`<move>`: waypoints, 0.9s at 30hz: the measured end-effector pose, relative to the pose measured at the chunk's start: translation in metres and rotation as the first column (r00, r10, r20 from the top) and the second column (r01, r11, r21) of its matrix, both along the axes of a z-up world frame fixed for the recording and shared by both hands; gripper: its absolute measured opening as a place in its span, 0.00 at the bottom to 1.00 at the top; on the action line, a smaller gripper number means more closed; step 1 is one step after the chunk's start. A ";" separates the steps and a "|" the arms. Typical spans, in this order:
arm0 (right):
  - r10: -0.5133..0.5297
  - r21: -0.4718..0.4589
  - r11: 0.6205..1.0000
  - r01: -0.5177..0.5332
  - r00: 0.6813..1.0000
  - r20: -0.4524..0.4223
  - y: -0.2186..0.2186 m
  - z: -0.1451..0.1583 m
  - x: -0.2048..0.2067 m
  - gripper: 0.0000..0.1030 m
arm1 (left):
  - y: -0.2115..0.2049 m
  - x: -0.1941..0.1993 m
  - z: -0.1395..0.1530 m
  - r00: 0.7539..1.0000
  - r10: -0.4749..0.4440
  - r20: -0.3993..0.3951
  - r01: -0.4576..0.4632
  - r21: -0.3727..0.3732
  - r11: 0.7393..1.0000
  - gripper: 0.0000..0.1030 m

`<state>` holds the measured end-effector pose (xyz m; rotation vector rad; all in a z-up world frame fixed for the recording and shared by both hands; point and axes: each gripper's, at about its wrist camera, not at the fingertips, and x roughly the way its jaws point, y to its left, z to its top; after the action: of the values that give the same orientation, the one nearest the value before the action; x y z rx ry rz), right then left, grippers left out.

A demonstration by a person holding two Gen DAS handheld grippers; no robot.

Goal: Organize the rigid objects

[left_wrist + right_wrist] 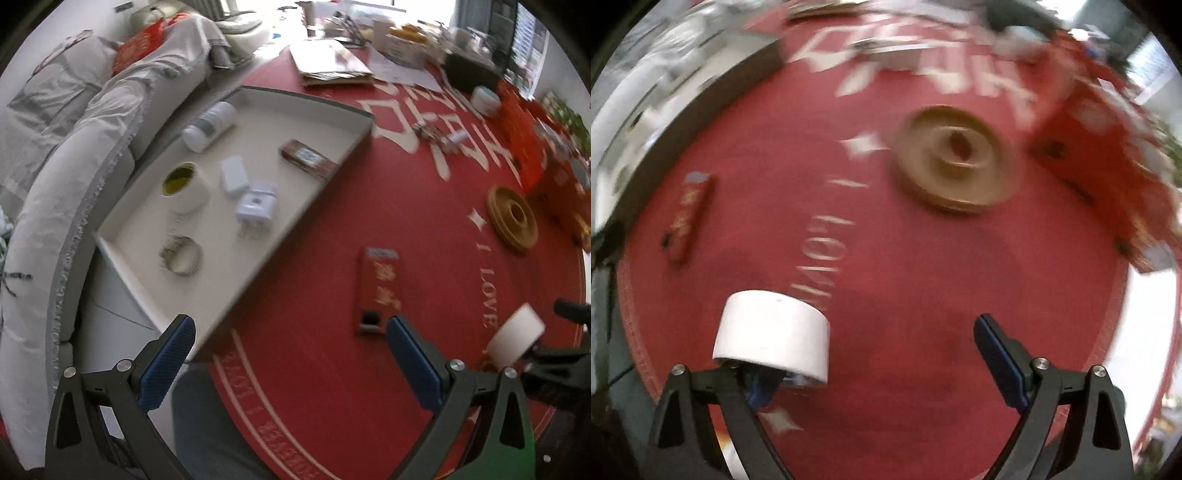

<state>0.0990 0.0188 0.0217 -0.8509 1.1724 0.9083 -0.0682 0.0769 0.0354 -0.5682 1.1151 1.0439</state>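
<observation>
My left gripper (291, 347) is open and empty above the near edge of the red tablecloth (314, 369). A white tray (303, 105) to its upper left holds a white bottle (208, 125), a tape roll (183, 186), a white adapter (256, 205), a small white box (233, 174), a dark red box (308, 159) and a metal ring (183, 254). A red pack (376, 290) lies near the right finger. My right gripper (879, 350) is open; a white tape roll (772, 338) hangs over its left finger, also seen in the left wrist view (515, 339).
A wooden disc (958, 158) (511, 218) lies on the cloth ahead of the right gripper. Red boxes (1100, 155) and clutter crowd the far right. A grey-covered sofa (74, 166) runs along the left of the tray. The right wrist view is blurred.
</observation>
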 end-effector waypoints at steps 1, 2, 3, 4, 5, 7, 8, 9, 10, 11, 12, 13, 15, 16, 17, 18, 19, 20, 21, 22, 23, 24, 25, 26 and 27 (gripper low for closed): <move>-0.023 0.023 0.999 0.023 1.000 -0.008 -0.006 0.004 0.006 0.91 | -0.002 0.004 -0.002 1.000 -0.007 -0.003 0.007 0.004 1.000 1.00; -0.042 0.043 0.998 0.043 0.999 -0.028 -0.011 0.006 0.010 0.91 | -0.004 0.010 -0.005 1.000 -0.019 -0.015 0.019 0.007 1.000 1.00; -0.060 0.059 0.996 0.062 0.997 -0.049 -0.017 0.008 0.014 0.91 | -0.003 0.018 -0.010 0.999 -0.034 -0.026 0.034 0.010 0.999 1.00; -0.074 0.069 0.995 0.078 0.995 -0.062 -0.021 0.009 0.017 0.91 | -0.003 0.024 -0.015 0.999 -0.042 -0.032 0.043 0.012 0.999 1.00; -0.091 0.083 0.992 0.097 0.993 -0.076 -0.026 0.010 0.021 0.91 | -0.003 0.029 -0.018 0.998 -0.045 -0.041 0.046 0.011 0.999 1.00; -0.117 0.095 0.987 0.127 0.988 -0.103 -0.039 0.012 0.028 0.91 | 0.000 0.041 -0.027 0.997 -0.060 -0.049 0.060 0.000 0.998 1.00; -0.132 0.106 0.984 0.144 0.984 -0.116 -0.050 0.014 0.035 0.91 | 0.000 0.045 -0.030 0.996 -0.066 -0.053 0.066 0.000 0.998 1.00; -0.140 0.113 0.981 0.155 0.982 -0.128 -0.056 0.016 0.034 0.91 | 0.002 0.049 -0.034 0.996 -0.073 -0.059 0.072 -0.005 0.997 1.00; -0.145 0.120 0.979 0.163 0.979 -0.144 -0.065 0.017 0.038 0.91 | 0.003 0.052 -0.038 0.995 -0.079 -0.063 0.079 -0.012 0.997 1.00; -0.146 0.124 0.978 0.166 0.977 -0.158 -0.069 0.017 0.046 0.91 | 0.004 0.056 -0.044 0.993 -0.086 -0.076 0.085 -0.024 0.996 1.00; -0.148 0.128 0.977 0.170 0.975 -0.164 -0.078 0.021 0.047 0.91 | 0.005 0.056 -0.044 0.995 -0.078 -0.065 0.078 -0.011 0.997 1.00; -0.149 0.130 0.977 0.171 0.975 -0.166 -0.082 0.024 0.050 0.91 | 0.005 0.057 -0.044 0.995 -0.075 -0.067 0.075 -0.009 0.997 1.00; -0.127 0.122 0.981 0.151 0.974 -0.189 -0.093 0.022 0.050 0.91 | 0.008 0.057 -0.046 0.996 -0.069 -0.050 0.068 -0.018 0.998 1.00; -0.115 0.119 0.983 0.141 0.972 -0.206 -0.098 0.021 0.042 0.91 | 0.009 0.055 -0.047 0.998 -0.062 -0.034 0.061 -0.027 0.998 1.00; -0.099 0.113 0.985 0.127 0.969 -0.227 -0.103 0.024 0.034 0.91 | 0.011 0.053 -0.048 0.998 -0.055 -0.020 0.054 -0.034 0.998 1.00; -0.075 0.104 0.989 0.104 0.964 -0.254 -0.105 0.025 0.031 0.91 | 0.013 0.051 -0.050 0.999 -0.043 0.004 0.043 -0.054 0.998 1.00; -0.050 0.097 0.992 0.079 0.960 -0.275 -0.106 0.026 0.025 0.91 | 0.017 0.049 -0.052 0.999 -0.031 0.025 0.033 -0.072 0.997 1.00; -0.036 0.092 0.994 0.064 0.959 -0.279 -0.099 0.020 0.021 0.91 | 0.021 0.045 -0.054 0.998 -0.009 0.056 0.015 -0.105 0.994 1.00; -0.024 0.087 0.995 0.050 0.960 -0.278 -0.101 0.021 0.018 0.91 | 0.024 0.041 -0.055 0.997 0.007 0.077 0.002 -0.120 0.993 1.00; -0.014 0.083 0.996 0.039 0.961 -0.275 -0.101 0.020 0.015 0.91 | 0.025 0.041 -0.055 0.997 0.009 0.077 0.000 -0.120 0.993 1.00; -0.012 0.077 0.996 0.034 0.961 -0.275 -0.100 0.018 0.014 0.91 | 0.026 0.042 -0.056 0.997 0.000 0.078 0.009 -0.116 0.993 1.00; -0.016 0.067 0.997 0.037 0.958 -0.287 -0.102 0.018 0.013 0.91 | 0.027 0.043 -0.056 0.997 -0.005 0.081 0.014 -0.114 0.993 1.00; -0.021 0.057 0.998 0.040 0.952 -0.306 -0.103 0.016 0.012 0.91 | 0.027 0.045 -0.056 0.996 -0.011 0.084 0.020 -0.108 0.994 1.00; -0.029 0.044 0.998 0.046 0.941 -0.338 -0.104 0.015 0.012 0.91 | 0.027 0.046 -0.056 0.996 -0.013 0.086 0.022 -0.103 0.994 1.00; -0.037 0.031 0.998 0.052 0.929 -0.368 -0.103 0.013 0.013 0.91 | 0.026 0.047 -0.056 0.996 -0.015 0.090 0.024 -0.095 0.995 1.00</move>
<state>0.1117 -0.0846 0.0349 -0.6328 1.4843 1.0808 -0.0211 0.1032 -0.0204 -0.6728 1.0944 0.9429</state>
